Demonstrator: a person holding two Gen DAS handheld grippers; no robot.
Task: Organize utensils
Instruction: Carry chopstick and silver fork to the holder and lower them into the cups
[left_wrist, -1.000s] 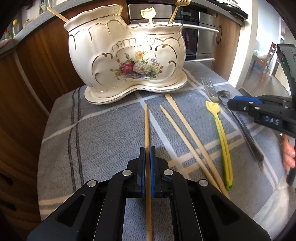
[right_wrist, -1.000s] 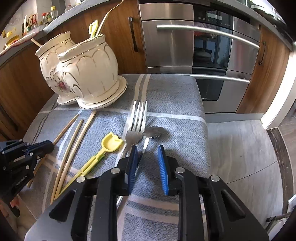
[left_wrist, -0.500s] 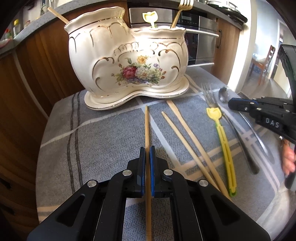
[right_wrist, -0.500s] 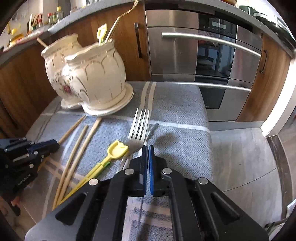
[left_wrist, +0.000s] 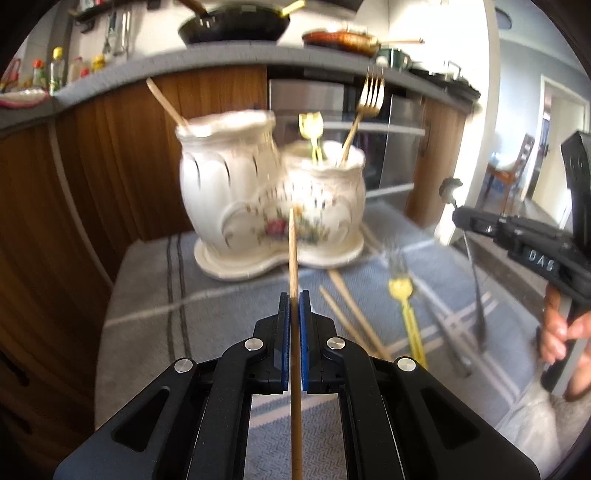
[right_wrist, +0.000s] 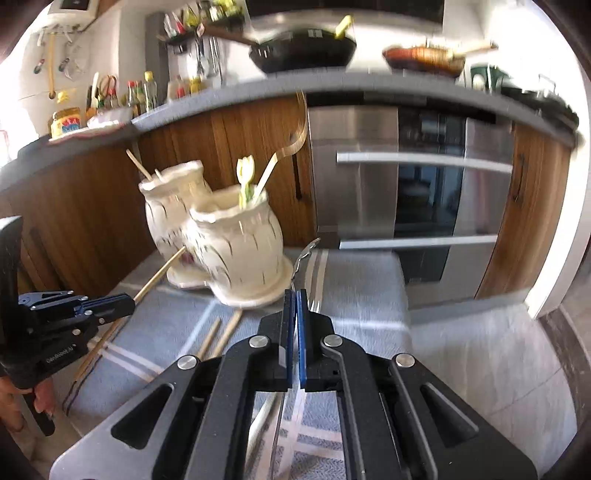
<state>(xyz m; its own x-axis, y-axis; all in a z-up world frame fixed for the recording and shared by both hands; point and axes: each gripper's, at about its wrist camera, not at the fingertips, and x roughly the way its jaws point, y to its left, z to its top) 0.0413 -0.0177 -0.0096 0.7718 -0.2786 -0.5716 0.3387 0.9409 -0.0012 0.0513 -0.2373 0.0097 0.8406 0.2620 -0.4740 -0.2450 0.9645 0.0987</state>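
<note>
My left gripper is shut on a wooden chopstick, lifted off the cloth and pointing at the white floral ceramic holder. My right gripper is shut on a metal spoon, raised above the cloth to the right of the holder. The holder has a chopstick in its left pot, and a yellow fork and a gold fork in its right pot. Two chopsticks, a yellow fork and a metal fork lie on the cloth.
A grey striped cloth covers the small table. Wooden cabinets and a steel oven stand behind it. The counter above holds a black pan and bottles. Grey floor lies to the right.
Both grippers have risen from the cloth, the left with the chopstick, the right with the spoon it closed on. Both views now look higher up, at the counter.
</note>
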